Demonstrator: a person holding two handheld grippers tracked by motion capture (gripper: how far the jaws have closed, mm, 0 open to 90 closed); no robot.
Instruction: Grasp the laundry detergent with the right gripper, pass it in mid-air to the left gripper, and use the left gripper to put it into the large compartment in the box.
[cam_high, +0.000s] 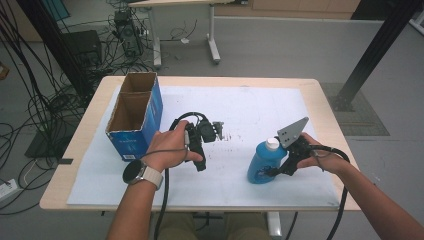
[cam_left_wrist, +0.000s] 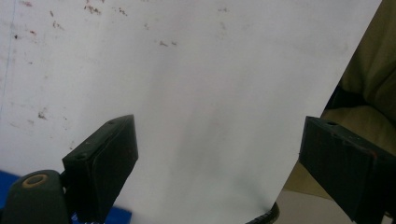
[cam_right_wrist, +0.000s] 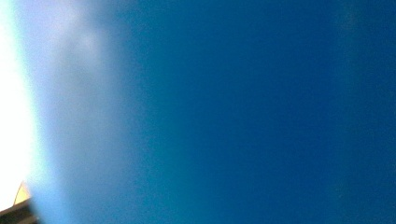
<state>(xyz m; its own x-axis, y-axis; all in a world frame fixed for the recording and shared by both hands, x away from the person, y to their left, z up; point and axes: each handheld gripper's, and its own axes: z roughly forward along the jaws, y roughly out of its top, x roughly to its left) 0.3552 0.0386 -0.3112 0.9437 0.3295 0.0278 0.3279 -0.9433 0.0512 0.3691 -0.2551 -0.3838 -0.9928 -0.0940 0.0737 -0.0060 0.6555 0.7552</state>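
Blue bottle (cam_high: 260, 165): stands upright on the white sheet (cam_high: 260, 107), at about 4 o'clock from the counter's centre; white cap on top, printed label on its side.
Right tongs (cam_high: 278, 170): pressed against the bottle's right side, low on the body; grey three-cornered plate raised above them beside the cap. The right gripper view is a blurred blue surface (cam_right_wrist: 233, 112) right at the lens. Whether the jaws are clamped on the bottle cannot be told.
Right hand (cam_high: 316, 154): wrapped round the gripper handle, at 3 o'clock from the bottle.
Left tongs (cam_left_wrist: 219, 163): jaws set wide apart, nothing between them, above bare white sheet with small brown specks.
Left hand (cam_high: 172, 147): holds the gripper near the counter's centre, at 9 o'clock from the bottle and well apart from it; wristwatch (cam_high: 136, 172) on the wrist.
Cardboard box (cam_high: 136, 114): blue-sided, open-topped, two compartments, at 9 o'clock on the counter, just beside the left hand.
Counter (cam_high: 95, 107): pale wood, covered mostly by the sheet.
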